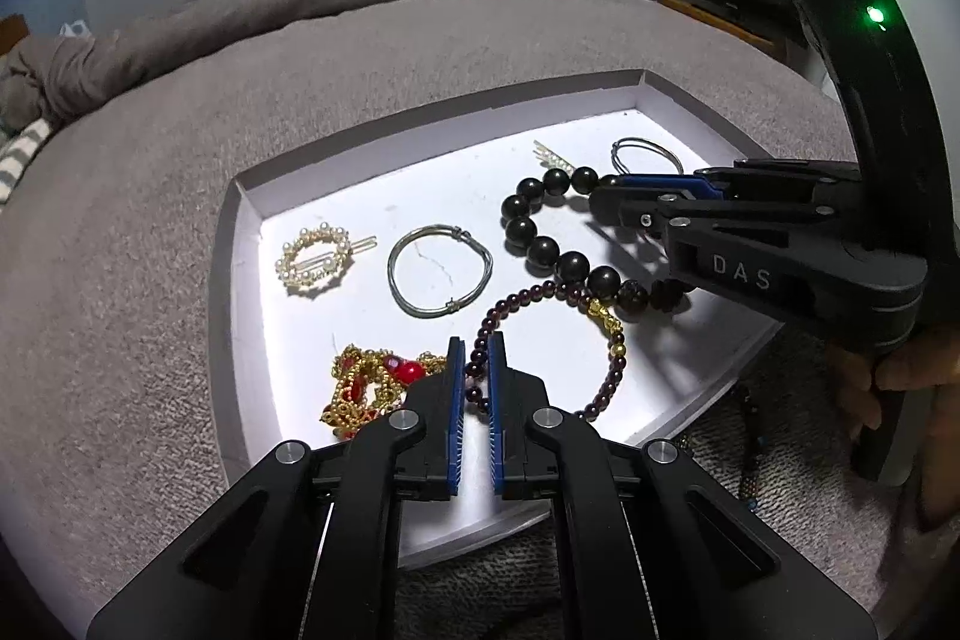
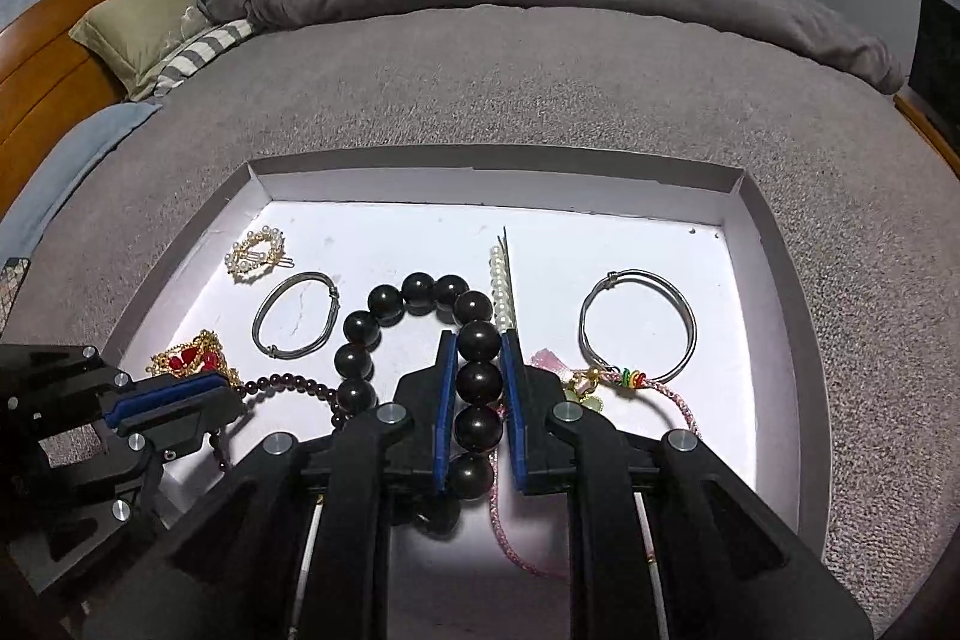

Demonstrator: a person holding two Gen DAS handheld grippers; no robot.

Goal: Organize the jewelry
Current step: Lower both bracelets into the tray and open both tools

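A white tray (image 1: pixel 420 124) (image 2: pixel 480 157) lies on a grey bed and holds jewelry. My left gripper (image 1: pixel 476 343) (image 2: pixel 231 394) is shut on a dark red bead bracelet (image 1: pixel 540 289) (image 2: pixel 288 382) with a gold charm, at the tray's near side. My right gripper (image 2: pixel 477 337) (image 1: pixel 600 196) is shut on a large black bead bracelet (image 2: pixel 384 304) (image 1: pixel 543 250); several of its beads sit in a row between the blue pads. The two bracelets overlap where their ends meet.
Also in the tray: a round pearl clip (image 1: pixel 315 262), a silver bangle (image 1: pixel 441 274), a second bangle (image 2: pixel 636 322), a gold and red chain (image 1: pixel 372 388), a pearl bar clip (image 2: pixel 501 286), a pink cord bracelet (image 2: pixel 660 394). A hand (image 1: pixel 900 364) grips the right gripper's handle.
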